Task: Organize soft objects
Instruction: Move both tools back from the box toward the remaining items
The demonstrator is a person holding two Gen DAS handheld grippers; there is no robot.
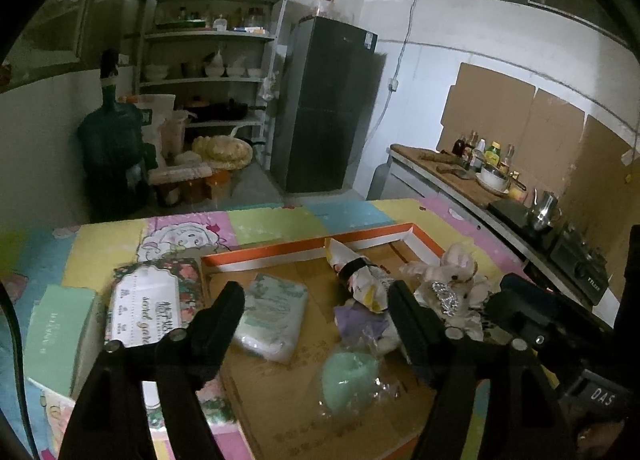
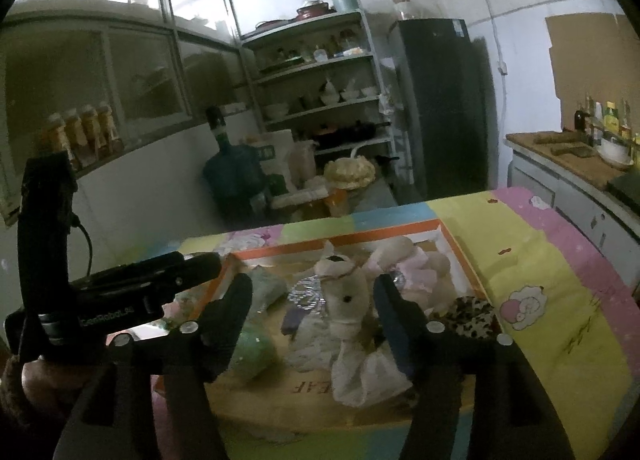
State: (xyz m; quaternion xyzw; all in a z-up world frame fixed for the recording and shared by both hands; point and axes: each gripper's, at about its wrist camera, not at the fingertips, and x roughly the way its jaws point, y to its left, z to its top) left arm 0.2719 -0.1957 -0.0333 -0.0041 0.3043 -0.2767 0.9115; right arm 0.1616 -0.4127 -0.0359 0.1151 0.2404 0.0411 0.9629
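Note:
A shallow cardboard box with an orange rim (image 1: 304, 250) lies on the colourful tablecloth. It holds a pale green tissue pack (image 1: 276, 318), a mint green soft roll in clear wrap (image 1: 348, 376), a patterned cloth bundle with a black band (image 1: 360, 276) and a white plush rabbit (image 1: 456, 272). My left gripper (image 1: 316, 296) hovers open above the box, with nothing between its fingers. In the right wrist view my right gripper (image 2: 312, 288) is open too. The white rabbit (image 2: 348, 300) lies in the box (image 2: 360, 236) below its gap, and the pads do not touch it. A leopard-print piece (image 2: 472, 316) sits at the box's right side.
Left of the box lie a floral wipes pack (image 1: 152, 304) and a mint green carton (image 1: 60, 336). Beyond the table stand a water jug (image 1: 108, 140), shelves with dishes (image 1: 208, 80) and a dark fridge (image 1: 328, 104). A counter with bottles and a stove (image 1: 492, 180) runs along the right.

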